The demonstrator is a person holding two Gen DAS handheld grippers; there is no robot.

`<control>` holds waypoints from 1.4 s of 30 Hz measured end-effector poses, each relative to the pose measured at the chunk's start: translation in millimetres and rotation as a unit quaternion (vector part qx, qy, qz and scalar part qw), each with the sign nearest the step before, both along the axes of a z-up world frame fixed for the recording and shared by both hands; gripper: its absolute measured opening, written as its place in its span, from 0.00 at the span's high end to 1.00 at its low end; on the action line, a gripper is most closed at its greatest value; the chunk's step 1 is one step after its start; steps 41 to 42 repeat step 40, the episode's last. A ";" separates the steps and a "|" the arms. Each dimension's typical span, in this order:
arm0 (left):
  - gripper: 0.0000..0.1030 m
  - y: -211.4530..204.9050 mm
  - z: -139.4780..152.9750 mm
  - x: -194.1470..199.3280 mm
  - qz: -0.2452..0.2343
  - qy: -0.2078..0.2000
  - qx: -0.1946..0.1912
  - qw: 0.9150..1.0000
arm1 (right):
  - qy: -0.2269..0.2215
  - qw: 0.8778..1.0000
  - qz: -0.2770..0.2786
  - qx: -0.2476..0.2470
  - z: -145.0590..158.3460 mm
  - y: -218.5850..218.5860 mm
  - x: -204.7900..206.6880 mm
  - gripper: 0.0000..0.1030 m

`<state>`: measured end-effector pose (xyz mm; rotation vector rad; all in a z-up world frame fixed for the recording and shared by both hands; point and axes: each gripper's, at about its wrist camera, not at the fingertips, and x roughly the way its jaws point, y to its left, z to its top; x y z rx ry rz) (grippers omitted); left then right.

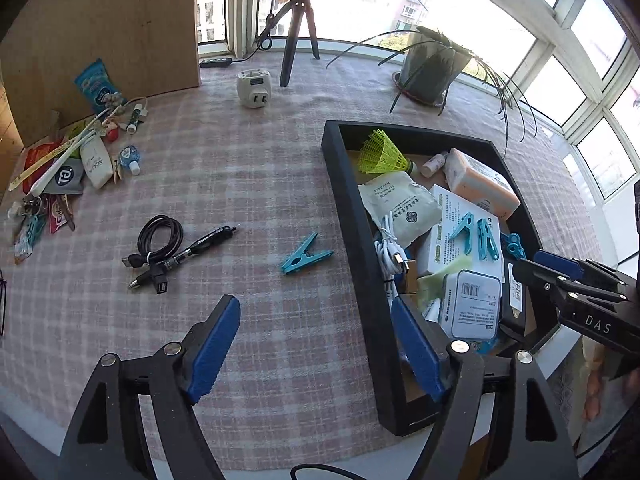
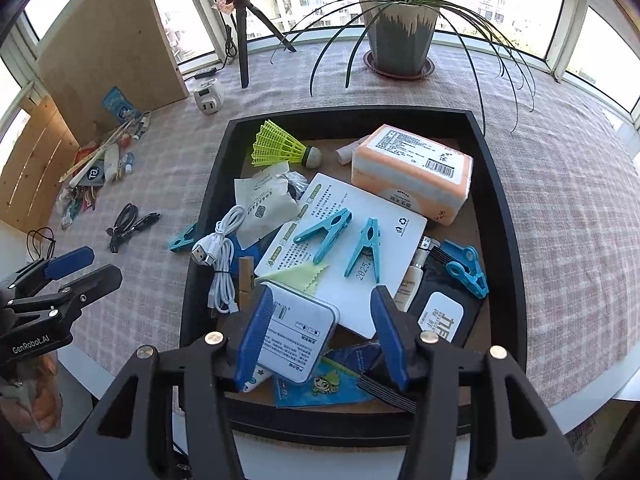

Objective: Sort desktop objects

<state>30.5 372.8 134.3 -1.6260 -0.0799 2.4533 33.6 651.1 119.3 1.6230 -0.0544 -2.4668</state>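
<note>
The left gripper (image 1: 316,344) hovers with its tongs apart over the checked tablecloth (image 1: 260,184). Beyond it lies a blue clothespin (image 1: 305,259) near the black tray's (image 1: 352,216) left wall, long axis slanting, open jaws pointing far right. The right gripper (image 2: 320,336), tongs apart, hangs over the tray.

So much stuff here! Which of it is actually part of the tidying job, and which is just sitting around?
Part of the sorting:
black tray holding sorted items
loose blue clothespin on the cloth
black cable and pen
pile of small items at the far left
left gripper and right gripper, both open and empty

Just lying about:
potted plant
tripod
white plug adapter
cardboard panel
</note>
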 end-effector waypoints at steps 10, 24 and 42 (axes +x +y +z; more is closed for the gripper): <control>0.26 -126.7 -4.8 6.2 0.048 -0.016 -0.030 0.998 | 0.003 1.000 0.014 -0.018 -0.9 -111.5 12.2 0.50; 0.25 -255.3 -10.8 18.2 0.063 -0.011 -0.029 0.998 | 0.031 0.999 0.039 -0.006 -8.9 -267.9 40.8 0.49; 0.24 -288.3 -5.4 14.8 0.047 -0.001 -0.002 0.999 | 0.025 0.999 0.027 0.003 -18.0 -310.4 44.0 0.49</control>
